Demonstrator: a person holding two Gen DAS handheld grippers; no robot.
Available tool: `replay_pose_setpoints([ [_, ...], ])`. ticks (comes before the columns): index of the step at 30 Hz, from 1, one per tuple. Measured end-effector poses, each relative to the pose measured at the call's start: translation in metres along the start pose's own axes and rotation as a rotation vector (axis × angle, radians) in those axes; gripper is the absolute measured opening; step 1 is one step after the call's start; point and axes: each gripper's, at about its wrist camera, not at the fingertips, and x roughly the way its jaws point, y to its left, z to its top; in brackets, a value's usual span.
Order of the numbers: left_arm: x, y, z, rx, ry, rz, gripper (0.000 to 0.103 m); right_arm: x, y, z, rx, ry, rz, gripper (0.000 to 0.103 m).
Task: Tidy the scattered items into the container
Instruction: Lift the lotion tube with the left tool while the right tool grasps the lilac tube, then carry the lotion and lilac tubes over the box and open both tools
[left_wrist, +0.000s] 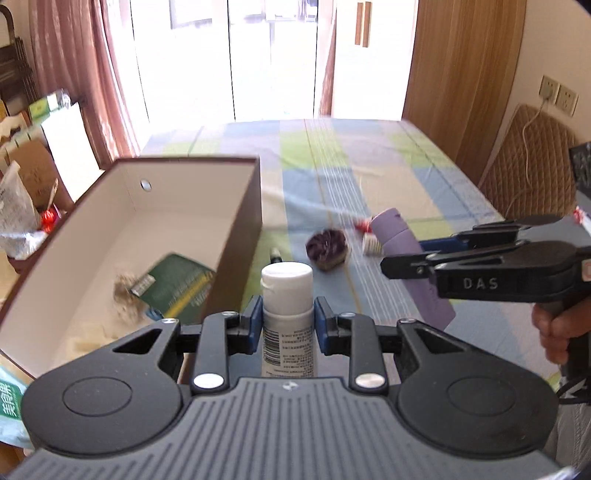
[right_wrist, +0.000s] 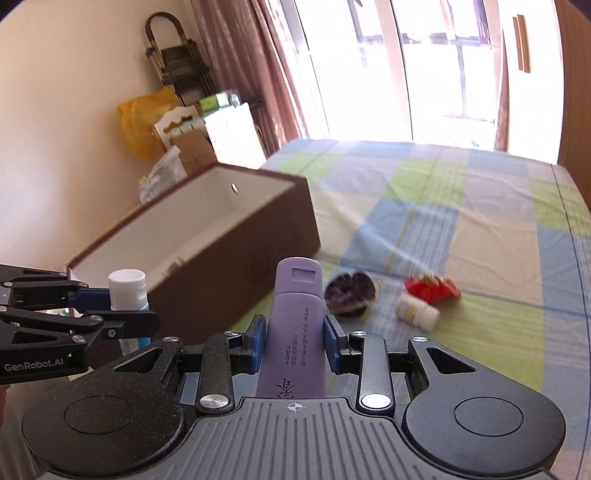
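Left gripper (left_wrist: 287, 325) clamps a white-capped bottle (left_wrist: 287, 295) beside the brown, white-lined box (left_wrist: 236, 236); right gripper (right_wrist: 295, 341) grips a lilac tube (right_wrist: 295, 332). On the checked bedspread (right_wrist: 480, 229) near the box lie a purple scrunchie (right_wrist: 351, 293), small white bottle (right_wrist: 417, 312) and red packet (right_wrist: 432, 288).

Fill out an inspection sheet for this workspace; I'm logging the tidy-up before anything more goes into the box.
Surface: checked tablecloth, blue, green and cream, lying flat.
Job's things: brown box open, holding a green packet; a dark purple ball, a small white bottle, a red wrapper and a small dark item lie on the cloth.
Clutter: bags and cardboard beside the table.
Grippers: left gripper shut on a white-capped bottle; right gripper shut on a lilac tube.
Cables: white cord from a wall socket.
Surroundings: curtains, bright windows, wicker chair.
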Motion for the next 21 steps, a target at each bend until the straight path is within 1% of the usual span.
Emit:
replay_pose_setpoints([
  [6,-0.034,0.025,0.026,-0.041,-0.093,0.041,0.024,-0.005,0.023,0.031,-0.025,-0.064,0.05,0.035],
  [11,-0.056,0.057,0.043,-0.067,-0.148,0.095,0.024,-0.003,0.05,0.059,-0.045,-0.11,0.114,0.035],
  [17,-0.065,0.105,0.051,-0.097,-0.146,0.168,0.024,0.019,0.089,0.083,-0.082,-0.132,0.206,0.035],
  [21,-0.061,0.13,0.049,-0.117,-0.125,0.182,0.024,0.043,0.113,0.093,-0.081,-0.112,0.264,0.035],
])
